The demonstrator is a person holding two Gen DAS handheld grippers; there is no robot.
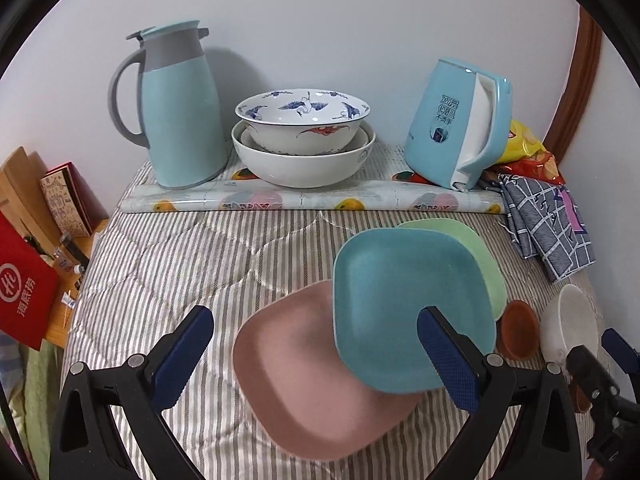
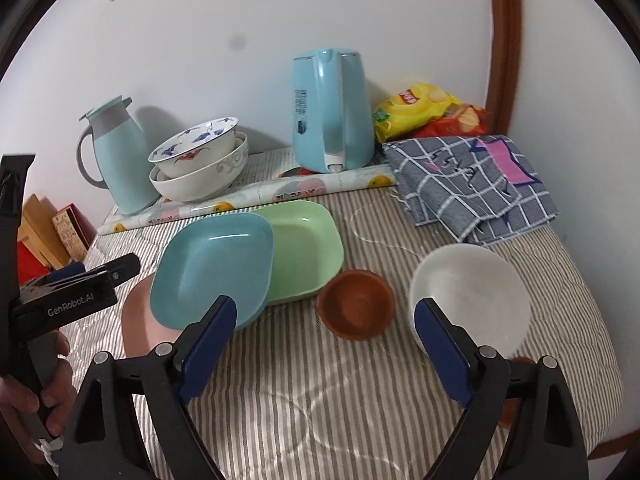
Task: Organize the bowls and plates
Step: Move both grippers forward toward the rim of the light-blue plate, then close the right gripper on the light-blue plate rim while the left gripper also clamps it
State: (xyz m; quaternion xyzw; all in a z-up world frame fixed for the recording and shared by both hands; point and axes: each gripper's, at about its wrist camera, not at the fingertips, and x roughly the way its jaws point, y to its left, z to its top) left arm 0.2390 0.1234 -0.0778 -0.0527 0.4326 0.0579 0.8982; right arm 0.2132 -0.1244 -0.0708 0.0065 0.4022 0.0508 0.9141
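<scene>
A pink plate (image 1: 304,392) lies on the striped cloth, with a blue plate (image 1: 408,304) overlapping it and a green plate (image 1: 480,256) under the blue one's far side. My left gripper (image 1: 316,356) hangs open above the pink plate, touching nothing. A small brown bowl (image 2: 356,308) and a white bowl (image 2: 468,300) sit to the right of the plates. My right gripper (image 2: 324,350) is open just short of the brown bowl, its right finger in front of the white bowl. Two porcelain bowls (image 1: 304,136) are nested at the back.
A teal jug (image 1: 180,112) and a blue kettle (image 1: 456,128) stand on a rolled mat (image 1: 312,200) by the wall. A checked cloth (image 2: 472,180) and snack bags (image 2: 420,112) lie at the back right. Boxes (image 1: 36,240) sit beyond the left edge. A hand (image 2: 52,384) holds the left gripper.
</scene>
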